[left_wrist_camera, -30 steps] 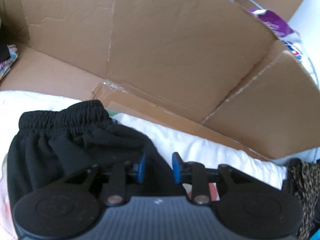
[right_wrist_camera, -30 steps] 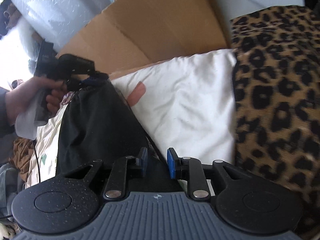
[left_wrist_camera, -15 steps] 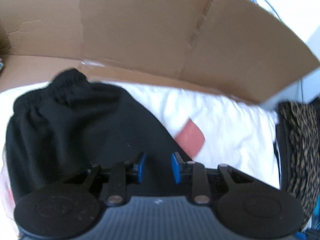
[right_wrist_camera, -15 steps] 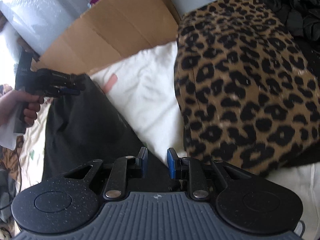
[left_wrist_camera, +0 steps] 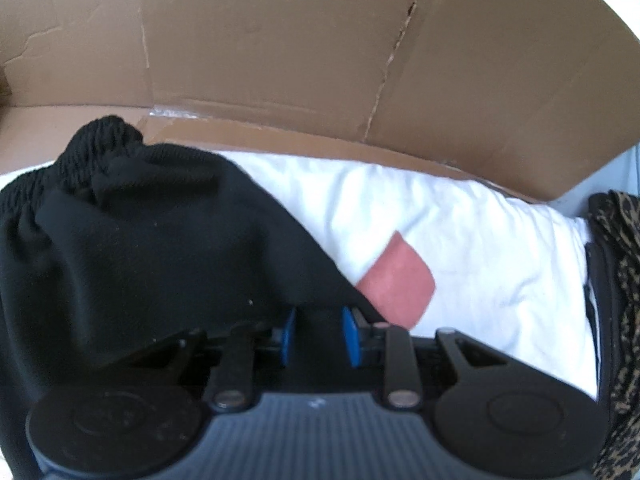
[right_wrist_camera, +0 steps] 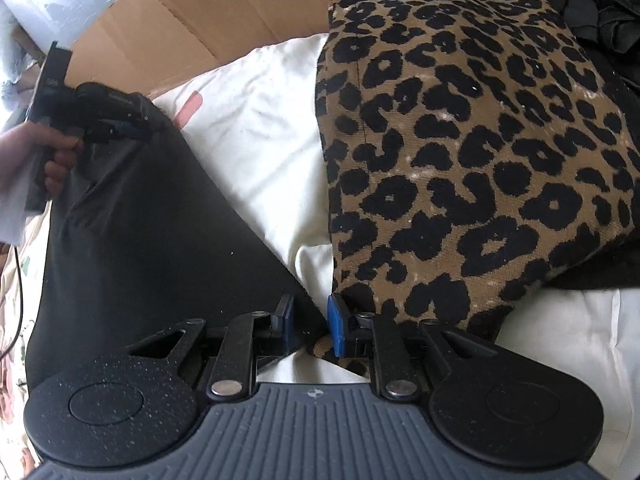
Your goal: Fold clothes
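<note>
Item: black knit shorts with a gathered elastic waistband (left_wrist_camera: pixel 152 240), spread over a white pillow with a pink rectangular patch (left_wrist_camera: pixel 460 240). Taken from that pillow as landmark:

- Shorts: lie across the pillow's left part, their slanted edge covering one corner of the pink patch (left_wrist_camera: pixel 396 288); waistband bunched at the far end, towards the cardboard
- Brown corrugated cardboard sheet with creases and clear tape (left_wrist_camera: pixel 300 52): stands upright directly behind the pillow
- Leopard-print cushion, tan with black spots (right_wrist_camera: pixel 472 152): rests on the pillow's right end, overlapping it
- Dark crumpled fabric (right_wrist_camera: pixel 600 4): beyond the cushion, far from the pillow's centre
- Floral cream bedding (right_wrist_camera: pixel 20 280): beside the pillow's left side, under the shorts' outer edge

Left gripper (left_wrist_camera: pixel 318 336): black frame, blue pads; black cloth fills the narrow gap between them, jaws pinched on the shorts. In the right wrist view it appears at the shorts' far corner (right_wrist_camera: pixel 132 126), held by a bare hand (right_wrist_camera: pixel 36 160)

Right gripper (right_wrist_camera: pixel 310 330): blue pads slightly apart at the shorts' near corner, beside the cushion's lower edge; whether cloth is actually clamped cannot be told
</note>
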A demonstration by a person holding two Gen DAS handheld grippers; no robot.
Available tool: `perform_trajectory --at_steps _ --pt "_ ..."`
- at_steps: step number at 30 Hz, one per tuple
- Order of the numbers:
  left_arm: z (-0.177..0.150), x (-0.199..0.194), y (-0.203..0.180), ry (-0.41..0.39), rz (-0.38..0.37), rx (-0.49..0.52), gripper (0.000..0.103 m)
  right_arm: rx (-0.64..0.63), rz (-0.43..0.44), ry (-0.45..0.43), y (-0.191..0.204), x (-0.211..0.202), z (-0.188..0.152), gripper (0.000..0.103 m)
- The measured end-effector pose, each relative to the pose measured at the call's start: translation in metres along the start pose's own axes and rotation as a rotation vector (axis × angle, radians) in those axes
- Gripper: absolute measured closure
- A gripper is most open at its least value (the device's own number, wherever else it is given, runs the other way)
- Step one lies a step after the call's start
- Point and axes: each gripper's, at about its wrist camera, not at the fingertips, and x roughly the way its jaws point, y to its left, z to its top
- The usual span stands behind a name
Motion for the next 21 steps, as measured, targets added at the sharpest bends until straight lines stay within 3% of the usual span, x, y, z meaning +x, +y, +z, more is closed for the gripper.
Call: perform_trajectory --at_steps 8,17,21 --pt "0.012 -0.033 0.012 0.016 0.033 0.018 0.077 0.020 -0.017 -0.014 0.004 -0.013 0.001 0.079" --pt "0.017 -0.096 0.066 0.000 0.060 0.045 0.077 0.011 0.000 -0.074 0.028 -0.020 0.007 0.081" --pt "0.003 -0.123 0.093 -0.004 0.071 0.022 0.077 0.036 0.019 -0.089 0.039 -0.020 0.009 0.081"
